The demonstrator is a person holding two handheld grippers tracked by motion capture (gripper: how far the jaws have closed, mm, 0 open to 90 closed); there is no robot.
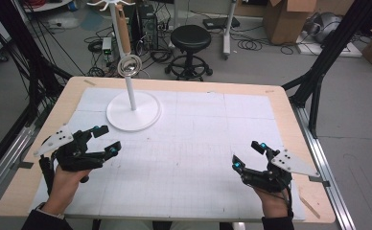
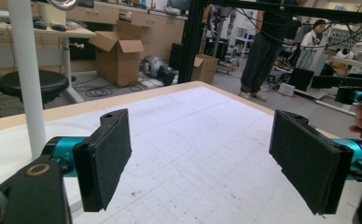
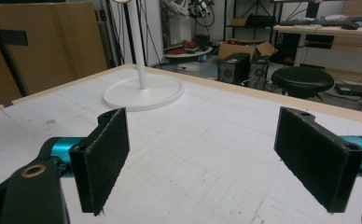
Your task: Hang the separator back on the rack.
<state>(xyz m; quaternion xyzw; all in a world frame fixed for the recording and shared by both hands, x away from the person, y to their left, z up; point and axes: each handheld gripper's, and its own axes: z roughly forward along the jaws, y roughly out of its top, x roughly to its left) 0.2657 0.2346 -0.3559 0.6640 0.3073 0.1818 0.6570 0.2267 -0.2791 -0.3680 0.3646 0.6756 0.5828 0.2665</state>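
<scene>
Nothing looks started yet. The left tool (image 1: 107,137) sits low over the near left part of the tabletop (image 1: 280,103), and its two black jaws stand wide apart with nothing between them. The right tool (image 1: 248,154) sits over the near right part, and its jaws are wide apart and empty too. The nearest thing to them is the white stand (image 1: 133,111), with its round flat foot on the far left of the white mat. A thin white pole goes up from the foot. A shiny round thing (image 1: 129,65) hangs partway up the pole, but it is too small to tell what it is. The left tool is closer to the stand than the right one, yet both are well apart from it. I think all the work is still to do: reaching, grabbing and moving.
</scene>
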